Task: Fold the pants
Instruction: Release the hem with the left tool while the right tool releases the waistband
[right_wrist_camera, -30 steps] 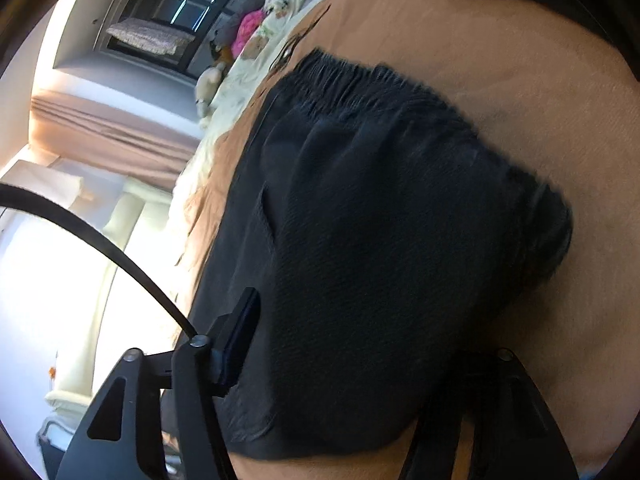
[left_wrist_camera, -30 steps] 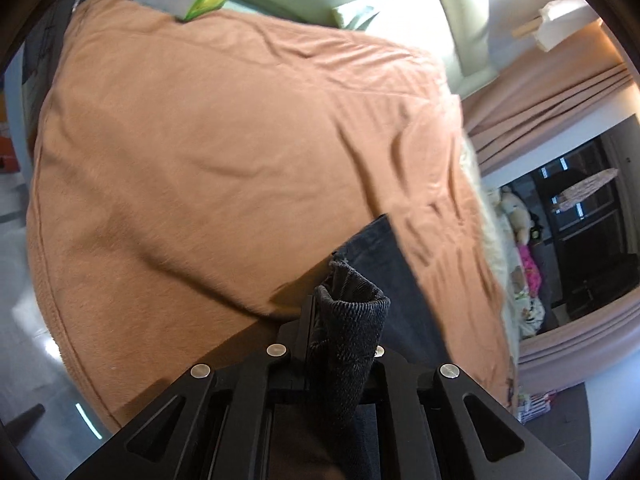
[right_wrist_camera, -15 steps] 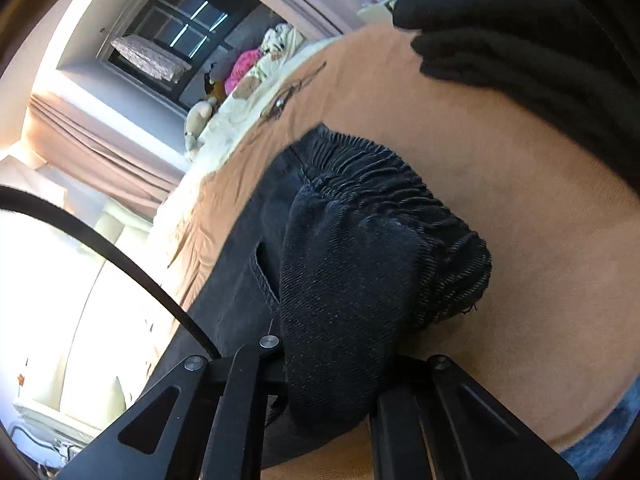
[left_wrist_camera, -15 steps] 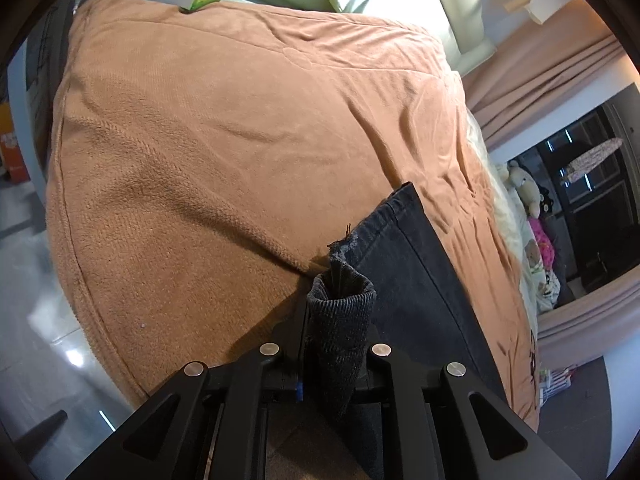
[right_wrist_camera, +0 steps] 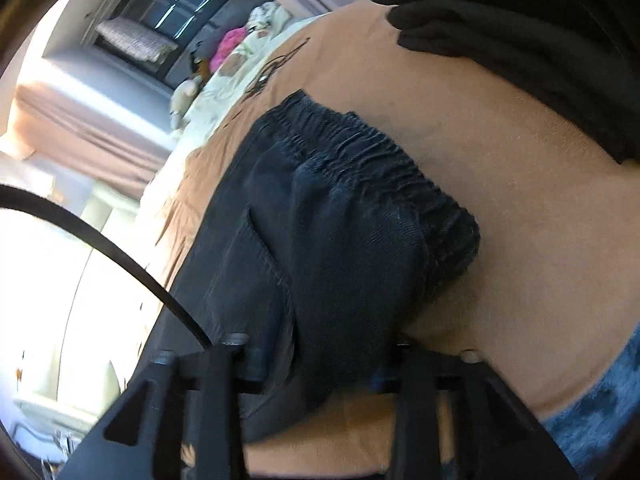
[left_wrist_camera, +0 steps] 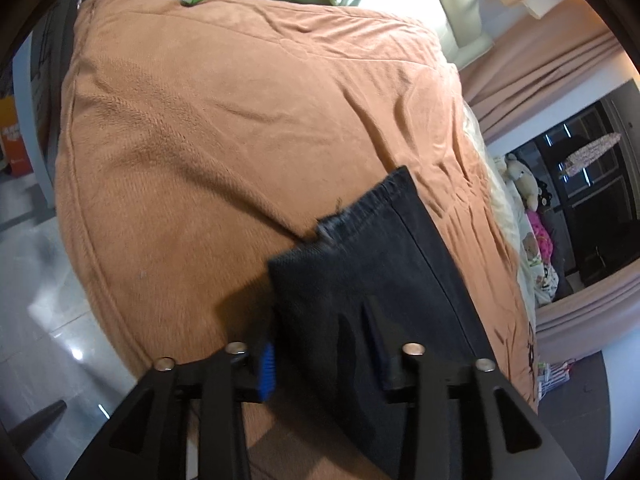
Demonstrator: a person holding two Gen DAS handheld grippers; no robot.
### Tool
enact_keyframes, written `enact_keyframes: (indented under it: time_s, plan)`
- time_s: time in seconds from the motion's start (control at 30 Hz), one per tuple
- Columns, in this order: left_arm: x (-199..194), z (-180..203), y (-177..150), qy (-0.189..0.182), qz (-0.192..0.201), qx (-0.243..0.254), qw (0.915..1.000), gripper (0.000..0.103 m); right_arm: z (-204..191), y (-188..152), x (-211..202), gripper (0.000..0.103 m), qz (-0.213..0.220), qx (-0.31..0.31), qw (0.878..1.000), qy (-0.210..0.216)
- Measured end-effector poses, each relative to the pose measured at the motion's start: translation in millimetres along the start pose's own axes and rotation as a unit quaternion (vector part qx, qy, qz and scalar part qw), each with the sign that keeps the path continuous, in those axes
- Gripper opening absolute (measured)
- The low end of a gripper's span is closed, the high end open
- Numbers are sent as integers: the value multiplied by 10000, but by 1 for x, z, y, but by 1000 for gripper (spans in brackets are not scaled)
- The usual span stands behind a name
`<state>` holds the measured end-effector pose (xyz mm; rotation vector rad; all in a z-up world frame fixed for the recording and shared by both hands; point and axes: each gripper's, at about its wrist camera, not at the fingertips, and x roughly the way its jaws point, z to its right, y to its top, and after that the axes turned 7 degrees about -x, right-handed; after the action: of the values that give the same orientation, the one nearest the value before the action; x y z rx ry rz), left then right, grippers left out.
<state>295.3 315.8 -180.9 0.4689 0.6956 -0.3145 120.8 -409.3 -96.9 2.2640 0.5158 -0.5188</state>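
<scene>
Pants [left_wrist_camera: 384,280] cuff at left view — elastic waistband [right_wrist_camera: 360,148] at right.

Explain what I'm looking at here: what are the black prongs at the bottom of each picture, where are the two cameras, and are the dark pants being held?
No robot arm is involved: a person carries a two-finger gripper in each hand, and each has a wide-angle camera looking forward along its fingers. The black prongs are those fingers.

The left wrist view shows the left gripper over an orange blanket spread on a bed. The dark pants lie on it, their hem end between the fingers. The jaws have just been opening and stand apart, so the cloth looks released.

The right wrist view shows the right gripper at the elastic waistband end. Its jaws have also just opened; the cloth lies loosely between them. More dark clothing lies at top right.
</scene>
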Motion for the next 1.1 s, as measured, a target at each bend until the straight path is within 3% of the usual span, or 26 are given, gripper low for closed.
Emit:
enact_keyframes:
  time_s: [0.07, 0.2, 0.37, 0.47, 0.5, 0.63, 0.9, 1.1]
  plan:
    - [-5, 2, -8, -15, 10, 42, 10000, 55, -5, -2, -15, 68, 110, -256, 9996, -108]
    - [-12, 6, -19, -14, 19, 94, 10000, 65, -12, -4, -36, 69, 71, -554, 9983, -183]
    - [-16, 9, -33, 57, -24, 196, 9998, 67, -41, 2, -55, 69, 86, -1133, 9930, -328]
    - [-19, 11, -40, 99, -70, 271, 9996, 71, -71, 11, -59, 70, 61, -1404, 9900, -133]
    - [-20, 11, -42, 107, -83, 297, 9995, 72, -81, 13, -59, 74, 65, -1513, 9884, -91]
    - [-26, 15, -50, 137, -93, 425, 9990, 75, -122, 21, -48, 78, 86, -2097, 9777, 18]
    - [-44, 21, -64, 114, 41, 603, 9981, 93, -194, 22, -3, 78, -260, -3010, 9524, 410]
    - [-51, 34, -76, 154, 126, 798, 9966, 94, -229, 22, 36, 78, -613, -3374, 9354, 861]
